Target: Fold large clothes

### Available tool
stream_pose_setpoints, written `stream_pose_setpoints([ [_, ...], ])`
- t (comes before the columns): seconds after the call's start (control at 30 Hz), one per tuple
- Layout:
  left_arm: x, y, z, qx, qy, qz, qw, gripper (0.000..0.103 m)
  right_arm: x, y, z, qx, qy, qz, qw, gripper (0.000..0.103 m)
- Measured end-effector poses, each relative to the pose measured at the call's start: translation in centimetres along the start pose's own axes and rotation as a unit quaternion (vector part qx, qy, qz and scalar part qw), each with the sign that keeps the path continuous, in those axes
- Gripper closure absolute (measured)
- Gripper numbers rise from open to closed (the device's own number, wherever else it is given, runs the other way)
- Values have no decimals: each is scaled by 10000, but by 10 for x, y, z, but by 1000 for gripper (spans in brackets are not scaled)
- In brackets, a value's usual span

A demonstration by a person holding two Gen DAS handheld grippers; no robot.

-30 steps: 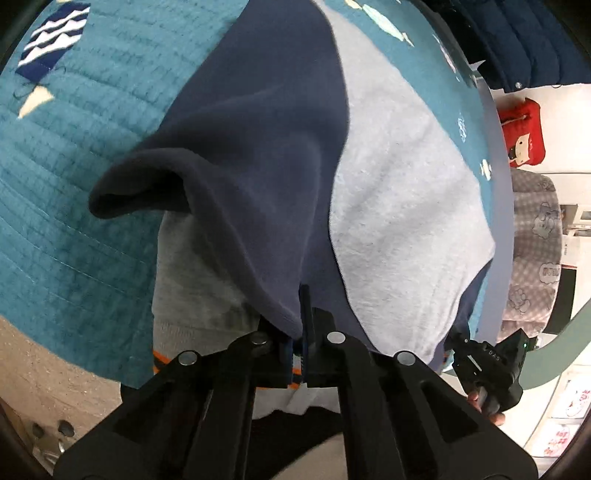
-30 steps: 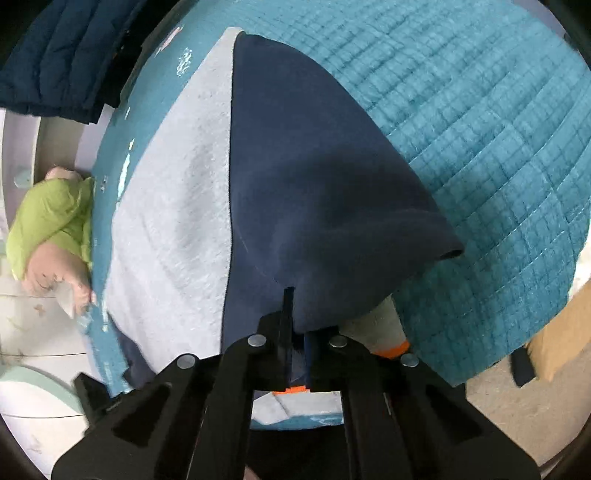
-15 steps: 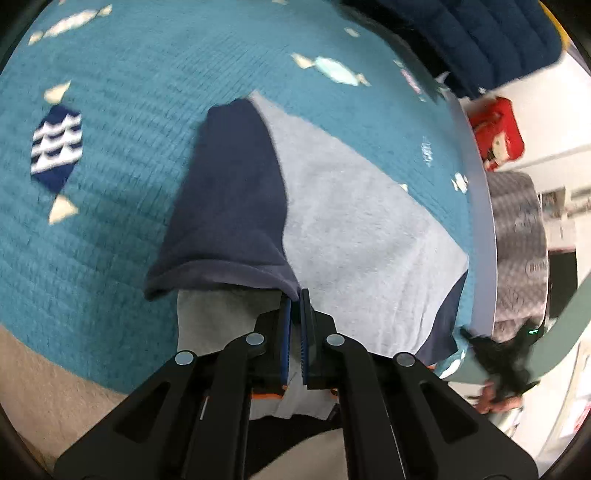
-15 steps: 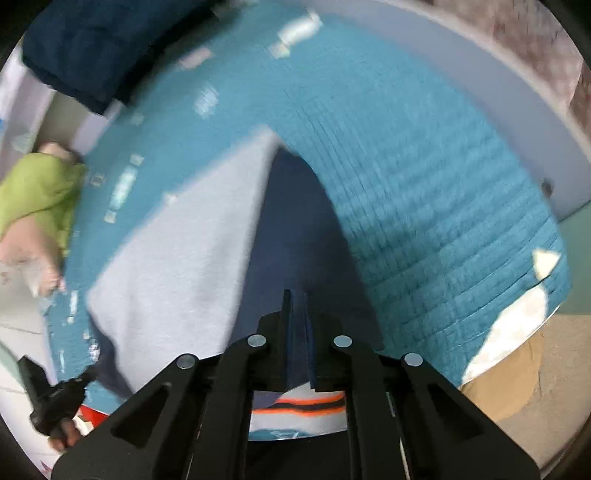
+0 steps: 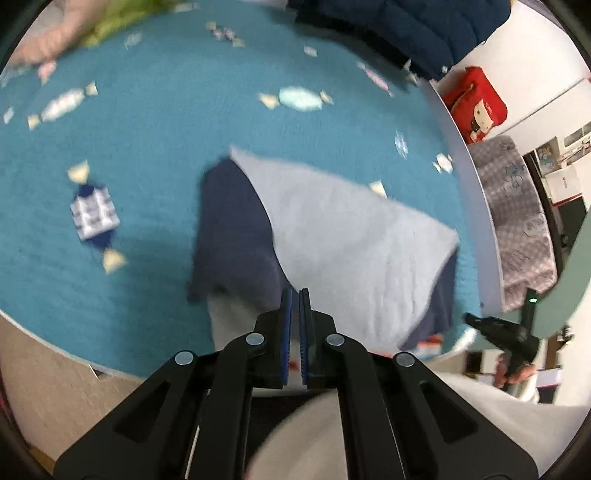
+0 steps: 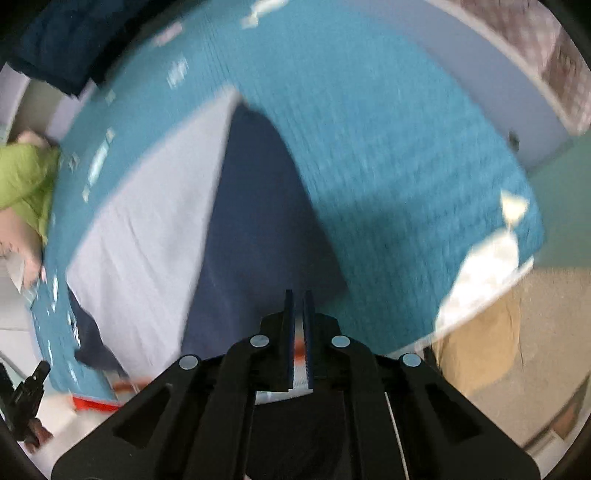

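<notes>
A grey sweatshirt (image 5: 351, 236) with navy sleeves (image 5: 232, 236) lies partly lifted over a teal quilted bed cover (image 5: 147, 129). My left gripper (image 5: 295, 295) is shut on its near edge, where the navy sleeve meets the grey body. In the right wrist view the same sweatshirt (image 6: 147, 240) runs away from my right gripper (image 6: 298, 295), which is shut on the hem; an orange and white stripe shows between its pads. Each gripper also appears in the other's view: the right gripper (image 5: 498, 332) in a hand, the left gripper (image 6: 26, 391) at the lower left.
A dark navy quilted blanket (image 5: 406, 26) lies at the head of the bed. A red bag (image 5: 476, 103) and a grey checked cloth (image 5: 517, 221) sit beyond the bed's right edge. Green clothing (image 6: 22, 177) lies at the left. Beige floor (image 6: 517, 350) shows below the bed edge.
Both grippers have risen, still shut on the sweatshirt's near edge. The bed looks further off and more of it shows. The garment's near part has come up off the cover.
</notes>
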State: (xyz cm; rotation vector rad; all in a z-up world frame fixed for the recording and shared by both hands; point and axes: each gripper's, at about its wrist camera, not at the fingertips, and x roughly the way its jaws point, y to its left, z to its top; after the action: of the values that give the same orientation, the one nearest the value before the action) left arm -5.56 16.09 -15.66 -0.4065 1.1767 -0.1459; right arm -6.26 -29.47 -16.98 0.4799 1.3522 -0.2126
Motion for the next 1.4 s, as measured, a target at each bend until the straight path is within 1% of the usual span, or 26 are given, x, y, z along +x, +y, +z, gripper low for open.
stream_pose_setpoints([
  [0.03, 5, 7, 4, -88, -9, 9, 10000, 100, 9, -2, 6, 63, -4, -179, 9998, 96],
  [0.1, 28, 23, 9, -385, -16, -53, 9992, 100, 27, -9, 10, 236, 139, -196, 9994, 96],
  [0.13, 45, 31, 8, -560, 78, 36, 9984, 100, 41, -9, 11, 297, 352, -200, 9987, 96],
  [0.17, 73, 46, 2, -793, 407, 236, 9957, 100, 52, -9, 8, 290, 505, -242, 9980, 98],
  [0.23, 107, 65, -16, -1089, 990, 661, 9869, 103, 47, -4, 3, 5, 440, -428, 9981, 99],
  [0.27, 117, 71, -27, -1174, 1156, 682, 9840, 103, 44, -2, 2, -78, 498, -504, 9975, 99],
  [0.3, 113, 73, -37, -1164, 967, 587, 9867, 103, 39, -4, -1, -51, 538, -546, 9970, 99],
  [0.37, 104, 75, -41, -1096, 1030, 637, 9866, 103, 37, 2, -6, 40, 589, -491, 9970, 98],
  [0.43, 93, 80, -39, -1156, 1091, 1025, 9820, 102, 21, -3, -4, -48, 469, -413, 9980, 98],
  [0.47, 83, 76, -35, -964, 1030, 1167, 9831, 102, 13, 2, 1, -151, 361, -386, 9985, 98],
  [0.6, 52, 40, -14, -383, 582, 655, 9954, 102, 2, 28, 8, -451, 55, -67, 9989, 98],
  [0.67, 52, 24, -3, -203, 413, 284, 9985, 102, 12, 42, 11, -602, 79, -3, 9982, 97],
  [0.7, 59, 20, 1, -190, 423, 155, 9988, 102, 21, 41, 11, -626, 139, -15, 9979, 97],
  [0.77, 91, 18, 0, -249, 742, 44, 9969, 102, 44, 39, 3, -541, 490, -79, 9973, 97],
  [0.83, 117, 23, -13, -219, 1204, 202, 9923, 103, 43, 38, 0, -722, 394, -158, 9965, 101],
  [0.87, 131, 27, -26, -211, 1462, 294, 9886, 103, 40, 35, -4, -774, 484, -186, 9957, 101],
  [0.93, 125, 30, -32, -267, 1317, 146, 9908, 103, 35, 22, -11, -538, 666, -159, 9962, 101],
  [1.0, 113, 38, -32, -470, 1425, 138, 9886, 103, 30, 16, -16, -443, 837, -187, 9953, 101],
  [1.03, 102, 36, -29, -434, 1362, 229, 9895, 102, 25, 19, -18, -534, 830, -269, 9948, 98],
  [1.1, 82, 22, -23, -40, 1141, 276, 9931, 102, 12, 30, -18, -745, 671, -211, 9947, 98],
  [1.17, 74, 2, -13, 222, 963, 82, 9951, 102, 1, 56, -15, -966, 511, 321, 9935, 98],
  [1.2, 72, -7, -9, 303, 883, -149, 9955, 102, 1, 71, -14, -1143, 491, 590, 9905, 96],
  [1.23, 77, -15, -5, 367, 877, -356, 9948, 102, 5, 81, -15, -1288, 506, 724, 9877, 96],
  [1.27, 85, -22, -5, 416, 918, -401, 9941, 102, 14, 94, -15, -1444, 590, 773, 9847, 96],
  [1.33, 110, -37, -13, 634, 1205, -341, 9901, 102, 41, 112, -27, -1679, 990, 748, 9780, 96],
  [1.4, 138, -46, -31, 725, 1779, -427, 9805, 103, 59, 109, -48, -1651, 1433, 617, 9738, 100],
])
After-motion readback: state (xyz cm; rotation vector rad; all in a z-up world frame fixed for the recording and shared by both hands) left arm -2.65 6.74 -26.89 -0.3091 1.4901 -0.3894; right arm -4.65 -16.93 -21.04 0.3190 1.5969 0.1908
